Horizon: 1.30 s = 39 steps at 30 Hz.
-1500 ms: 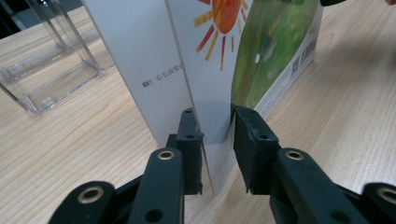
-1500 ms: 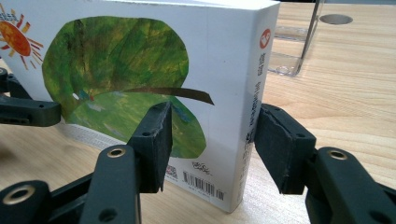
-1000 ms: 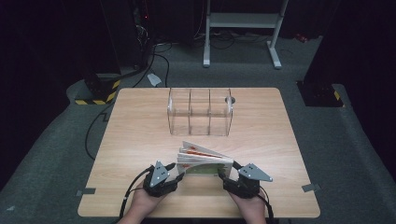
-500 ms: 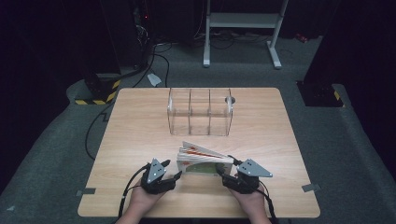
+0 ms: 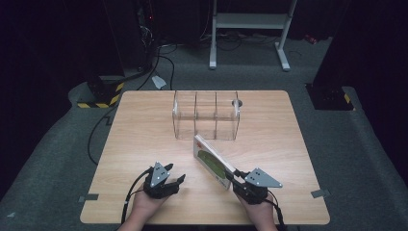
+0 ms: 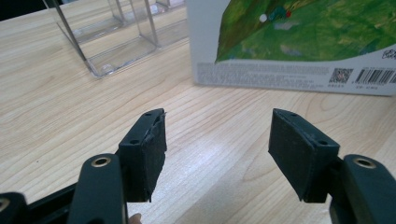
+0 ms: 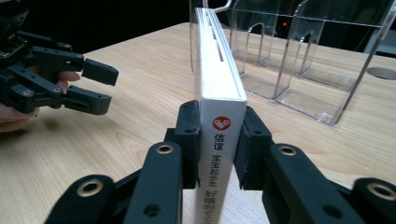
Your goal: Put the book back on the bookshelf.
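The book (image 7: 219,107) stands upright on its edge on the surface (image 5: 144,139), spine toward the right tongs (image 7: 218,140), whose jaws have just closed on that spine, ready to slot it into the clear divider rack (image 5: 206,115) just beyond. The left tongs (image 6: 217,154) hang apart, jaws open and empty.

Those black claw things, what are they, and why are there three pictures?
They are grabbing tools, one in each of a person's hands. One picture looks down from above the wooden table. The other two come from small cameras riding on each tool. The right gripper has just squeezed shut on a book and holds it standing on its edge, spine toward the camera. The left gripper is open with nothing between its jaws, facing the book's green cover. Behind the book stands a clear plastic rack with three slots.
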Each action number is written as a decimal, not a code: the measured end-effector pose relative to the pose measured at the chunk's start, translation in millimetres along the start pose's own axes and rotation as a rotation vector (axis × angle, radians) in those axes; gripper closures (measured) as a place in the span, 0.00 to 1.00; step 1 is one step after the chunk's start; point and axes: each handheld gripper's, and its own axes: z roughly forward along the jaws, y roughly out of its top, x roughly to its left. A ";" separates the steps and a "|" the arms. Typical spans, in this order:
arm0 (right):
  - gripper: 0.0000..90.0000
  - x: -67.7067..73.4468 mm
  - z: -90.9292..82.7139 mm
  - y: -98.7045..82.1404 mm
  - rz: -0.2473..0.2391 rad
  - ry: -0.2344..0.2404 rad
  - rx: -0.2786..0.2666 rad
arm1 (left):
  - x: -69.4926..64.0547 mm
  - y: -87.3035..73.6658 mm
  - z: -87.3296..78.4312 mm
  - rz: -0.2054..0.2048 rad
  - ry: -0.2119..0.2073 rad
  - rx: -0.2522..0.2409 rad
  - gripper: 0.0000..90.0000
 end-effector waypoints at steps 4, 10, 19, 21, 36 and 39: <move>0.83 2.5 -0.4 0.0 -0.023 -0.007 0.001 | 2.7 -1.0 0.8 -0.013 0.015 0.011 0.41; 0.83 1.3 -8.2 -1.6 -0.023 -0.045 0.009 | 10.6 -3.8 2.5 -0.038 0.054 0.036 0.41; 0.83 -7.9 -25.6 -5.1 -0.009 -0.112 0.019 | 19.0 -7.4 5.9 -0.075 0.092 0.074 0.39; 0.83 -10.7 -29.2 -5.3 -0.001 -0.130 0.017 | 21.5 -8.4 6.7 -0.077 0.102 0.089 0.39; 0.82 -18.1 -36.8 -10.7 0.049 -0.188 0.001 | 44.5 -17.3 4.4 -0.118 0.183 0.188 0.30; 0.82 -16.3 -36.2 -10.6 0.049 -0.202 -0.001 | 53.0 -20.0 2.0 -0.132 0.203 0.212 0.28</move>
